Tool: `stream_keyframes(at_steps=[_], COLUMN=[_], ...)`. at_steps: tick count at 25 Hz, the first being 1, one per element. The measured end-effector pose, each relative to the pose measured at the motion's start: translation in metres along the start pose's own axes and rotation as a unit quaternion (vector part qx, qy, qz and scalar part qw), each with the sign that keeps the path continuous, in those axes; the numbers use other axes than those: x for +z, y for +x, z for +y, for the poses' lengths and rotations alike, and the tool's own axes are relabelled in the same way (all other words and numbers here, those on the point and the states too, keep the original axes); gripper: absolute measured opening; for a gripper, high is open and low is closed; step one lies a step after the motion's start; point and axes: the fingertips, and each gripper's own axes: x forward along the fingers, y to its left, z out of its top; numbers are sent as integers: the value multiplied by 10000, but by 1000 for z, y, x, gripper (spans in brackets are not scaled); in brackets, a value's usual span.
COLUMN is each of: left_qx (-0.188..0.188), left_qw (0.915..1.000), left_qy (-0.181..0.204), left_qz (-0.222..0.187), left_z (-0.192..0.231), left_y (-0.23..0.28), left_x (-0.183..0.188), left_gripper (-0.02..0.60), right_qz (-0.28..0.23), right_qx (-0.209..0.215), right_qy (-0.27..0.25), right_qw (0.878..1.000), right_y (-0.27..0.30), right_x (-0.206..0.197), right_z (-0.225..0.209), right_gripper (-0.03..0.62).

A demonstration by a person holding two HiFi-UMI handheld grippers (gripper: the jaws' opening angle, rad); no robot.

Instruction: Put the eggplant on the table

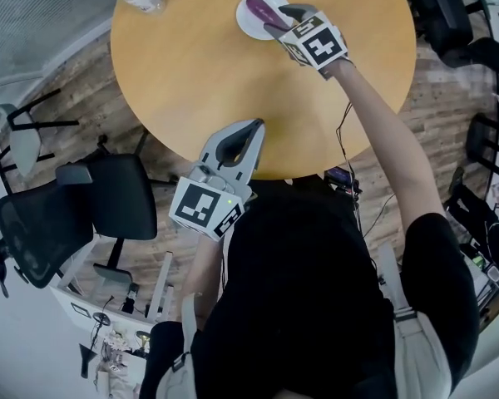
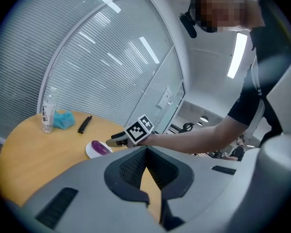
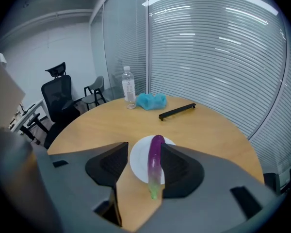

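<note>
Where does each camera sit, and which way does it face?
Head view: on the person's head, facing steeply down at the table; arms, left tongs and right tongs show.
Left gripper view: on the left tongs, facing across the table to the plate; its shut jaws show.
Right gripper view: on the right tongs, facing the eggplant between its open jaws.
All three share the plate and eggplant.
</note>
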Motion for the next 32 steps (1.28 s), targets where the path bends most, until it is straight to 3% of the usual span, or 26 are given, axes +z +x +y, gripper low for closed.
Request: stream_keyframes(at_steps=[8, 14, 18, 27, 32], left_qx=[50, 327, 300, 451, 466], left_qw=[9995, 9987, 9985, 9963, 9950], left_qy=[150, 334, 301, 406, 592], left_qz=[-287, -193, -344, -604, -652], left_z=[-38, -74, -96, -143, -172], left_y=[5, 15, 17, 31, 35], left_x=[11, 1, -5, -10, -17], left_gripper=[8, 8, 8, 8, 8], right_qz=[-545, -1123, -1531, -2134, -2343], right_qx=[590, 894, 1047, 1300, 1347], right_qy=[-423, -877, -1113, -823, -713], right_qw=[9959, 9857, 9763, 9648, 9601], right_y=[-77, -155, -201, -287, -322], right_x=[17, 16, 10, -27, -59], right_z=[34, 56, 71, 88, 93], right_gripper=[213, 202, 182, 126, 58])
